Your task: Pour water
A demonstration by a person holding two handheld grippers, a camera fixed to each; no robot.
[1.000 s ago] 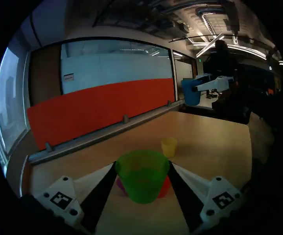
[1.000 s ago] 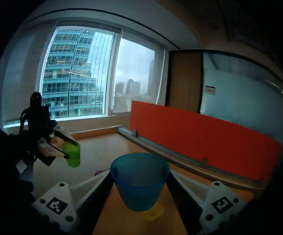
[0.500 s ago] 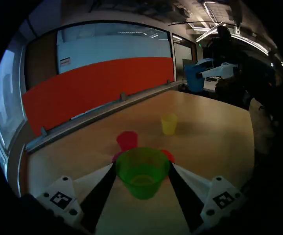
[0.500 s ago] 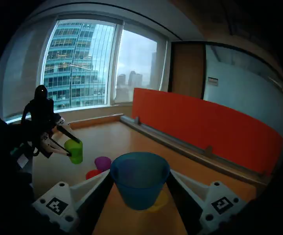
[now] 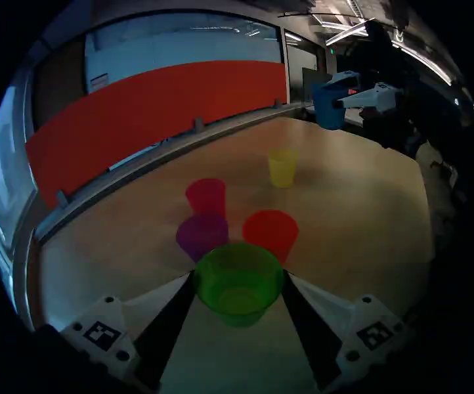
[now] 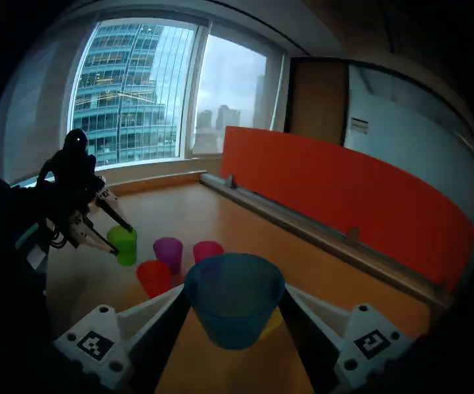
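Left gripper (image 5: 238, 281): my fingers clamp a translucent green cup (image 5: 239, 297), tapered plastic, low at the smooth wooden table (image 5: 368, 197). Right gripper (image 6: 234, 289): fingers pinch a matching blue cup (image 6: 234, 318). Left gripper view: purple cup (image 5: 202, 235), red cup (image 5: 270, 231) and pink cup (image 5: 205, 196) clustered ahead, yellow cup (image 5: 282, 167) beyond. Right gripper view: window (image 6: 132, 92), glass towers.

Dim, probably backlit by window (image 6: 138, 92)

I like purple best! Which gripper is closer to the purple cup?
Left. The left gripper, holding the green cup, sits right beside the purple cup; the right gripper is farther off, past the yellow cup.
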